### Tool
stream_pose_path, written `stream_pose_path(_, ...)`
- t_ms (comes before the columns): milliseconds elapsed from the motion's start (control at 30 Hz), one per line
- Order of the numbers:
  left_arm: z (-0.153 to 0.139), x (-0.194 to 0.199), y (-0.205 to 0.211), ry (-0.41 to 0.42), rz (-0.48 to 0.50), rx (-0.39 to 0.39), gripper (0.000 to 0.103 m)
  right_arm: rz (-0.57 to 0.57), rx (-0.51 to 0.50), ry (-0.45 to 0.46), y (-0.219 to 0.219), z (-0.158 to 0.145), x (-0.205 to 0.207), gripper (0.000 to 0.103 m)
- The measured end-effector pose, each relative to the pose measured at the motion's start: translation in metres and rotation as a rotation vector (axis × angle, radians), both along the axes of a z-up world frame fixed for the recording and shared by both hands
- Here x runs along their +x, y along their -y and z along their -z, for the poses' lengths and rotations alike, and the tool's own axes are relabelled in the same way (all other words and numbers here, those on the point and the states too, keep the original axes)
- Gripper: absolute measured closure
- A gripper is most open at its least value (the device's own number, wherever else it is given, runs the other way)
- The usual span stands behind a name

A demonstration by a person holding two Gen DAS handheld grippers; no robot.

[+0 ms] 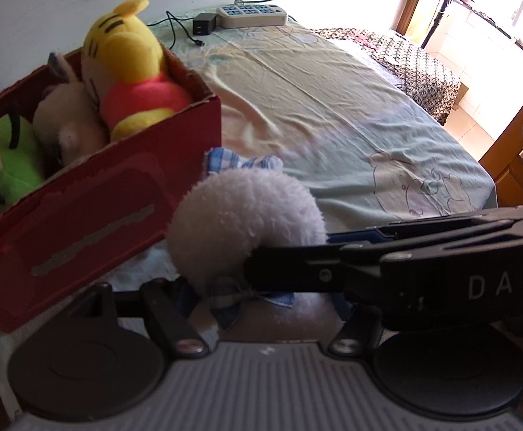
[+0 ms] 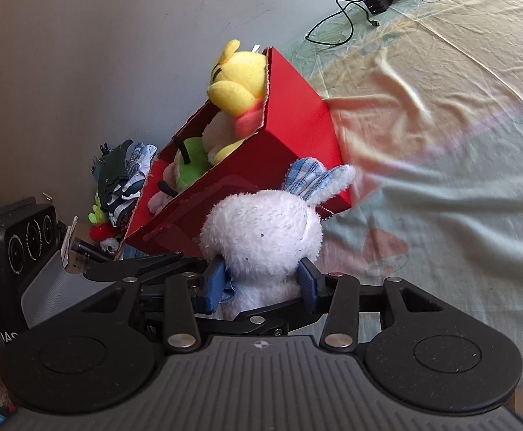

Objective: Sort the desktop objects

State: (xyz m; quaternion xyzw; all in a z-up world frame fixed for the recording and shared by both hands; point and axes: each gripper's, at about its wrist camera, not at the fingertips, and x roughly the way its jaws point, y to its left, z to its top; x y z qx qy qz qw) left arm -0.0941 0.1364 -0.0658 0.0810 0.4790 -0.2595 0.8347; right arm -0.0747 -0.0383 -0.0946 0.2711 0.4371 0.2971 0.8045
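At far left, in the right wrist view: left claw (image 2: pixel 146 265), black, tapered, reaching in under the toy; cannot tell whether open or gripping, with the tips hidden. Next, standing on the wrinkled printed sheet (image 1: pixel 333 115) over the worktop: red cardboard box (image 1: pixel 99 194), rectangular, open-topped, smooth-sided, with a rough torn rim. Packed inside, left to right: green plush (image 1: pixel 13 165), smooth fleece with black stalks; pale plush (image 1: pixel 67 118), rounded and fuzzy; yellow tiger plush (image 1: pixel 125 46), black-striped, coral-pink around the middle, head rising above the box rim. Just beside the box's near wall, held off the sheet: white rabbit plush (image 1: pixel 247 212), shaggy pile, round head, long ears (image 2: pixel 318 179) lined with blue checked cloth, a checked bow at the neck. Closed on the rabbit's body below the head: right claw (image 2: pixel 263 280), black linkage, with flat blue pads (image 2: pixel 215 282) pressing into the fur from both sides. Further right, at the far edge of the sheet near the wall: black plug adapter (image 1: pixel 202 23), boxy, with a thin looping cable; touching it, cream power strip (image 1: pixel 250 16), long, round-cornered, blue-faced sockets.
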Motion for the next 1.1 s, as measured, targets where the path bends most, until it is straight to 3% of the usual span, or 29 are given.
stream_pose_path(233, -0.002, -0.010, -0.027, 0.000, -0.049, -0.005, 0.033, -0.053, -0.013, 0.012, -0.026, -0.002, -0.007, 0.057)
stream_pose_path(667, -0.019, -0.026, -0.074, 0.032, -0.235, 0.001, 0.033, -0.278, -0.005, 0.054, -0.072, -0.016, 0.002, 0.057)
stream_pose_path(1100, -0.055, -0.048, -0.076, 0.112, -0.419, 0.031, 0.033, -0.465, 0.046, 0.131, -0.085, -0.047, 0.011, 0.057)
